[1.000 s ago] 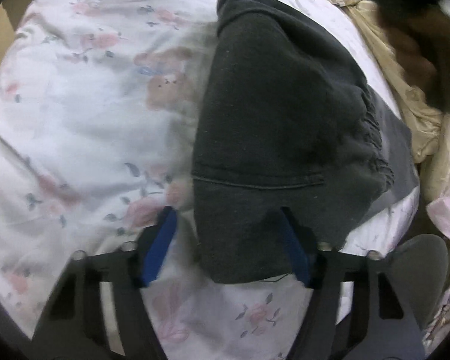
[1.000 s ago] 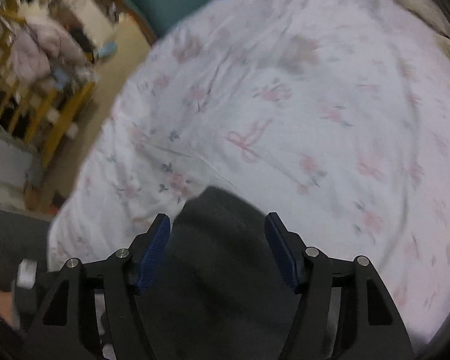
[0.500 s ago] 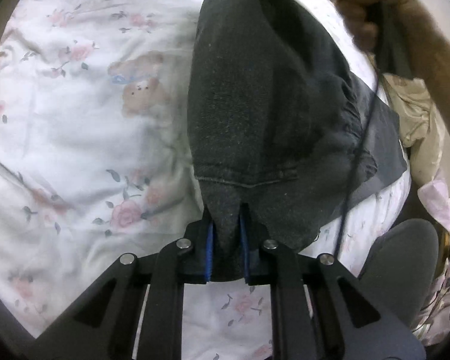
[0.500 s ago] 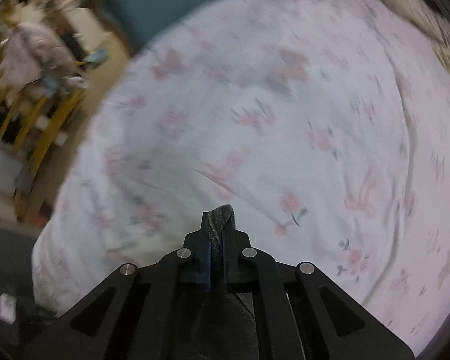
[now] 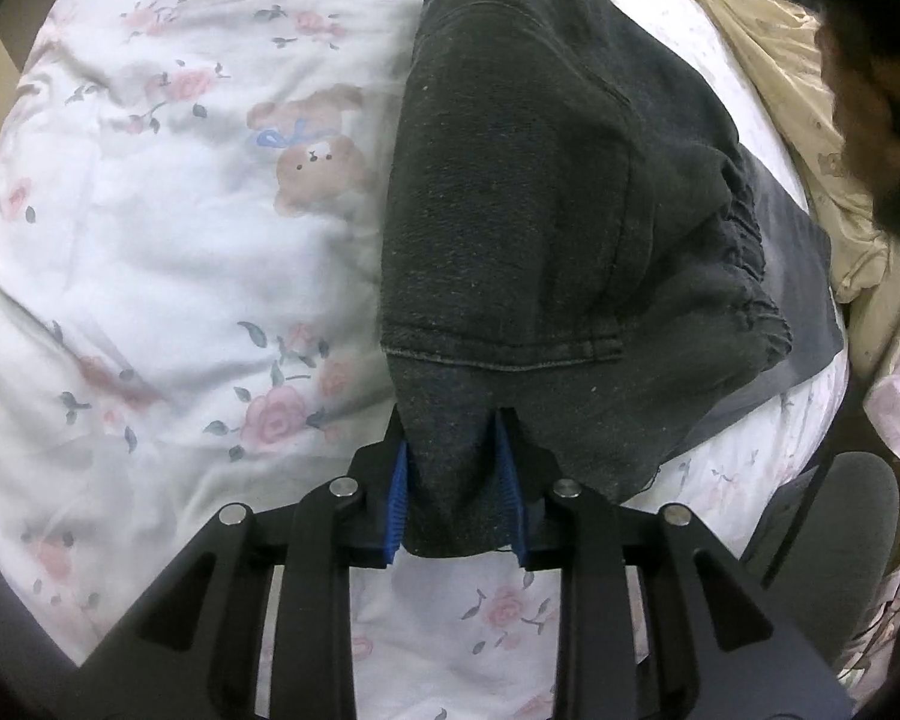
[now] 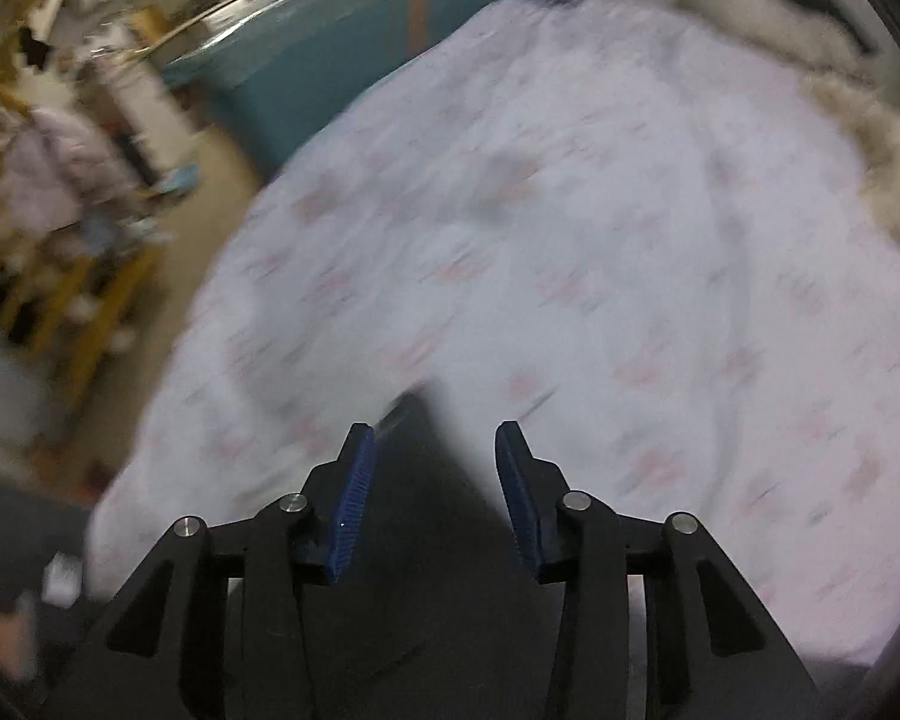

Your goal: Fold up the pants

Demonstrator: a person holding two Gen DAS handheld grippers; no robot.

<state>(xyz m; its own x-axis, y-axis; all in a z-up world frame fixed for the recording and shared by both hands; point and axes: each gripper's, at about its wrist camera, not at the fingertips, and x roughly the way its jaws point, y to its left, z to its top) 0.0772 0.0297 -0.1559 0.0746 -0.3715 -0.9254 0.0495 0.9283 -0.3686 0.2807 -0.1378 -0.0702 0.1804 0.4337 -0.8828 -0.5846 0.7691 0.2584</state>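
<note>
Dark grey pants [image 5: 540, 192] lie folded on a white floral bedsheet [image 5: 168, 228], the hem end nearest me and the gathered waistband at the right. My left gripper [image 5: 453, 450] has its blue pads partly apart with the hem corner between them, fabric still touching both pads. In the blurred right wrist view, my right gripper [image 6: 432, 456] is open with the dark pants fabric [image 6: 426, 516] lying between and below its fingers.
A beige quilt [image 5: 798, 78] lies at the right of the bed. A grey chair seat [image 5: 840, 534] stands beyond the bed edge. A teal bed frame [image 6: 330, 60], cluttered wooden shelves [image 6: 60, 150] and a fluffy white blanket [image 6: 858, 96] surround the bed.
Both grippers were shut on the pants half a second ago; both have opened, the right one wide. The pants now rest lower and flatter on the sheet.
</note>
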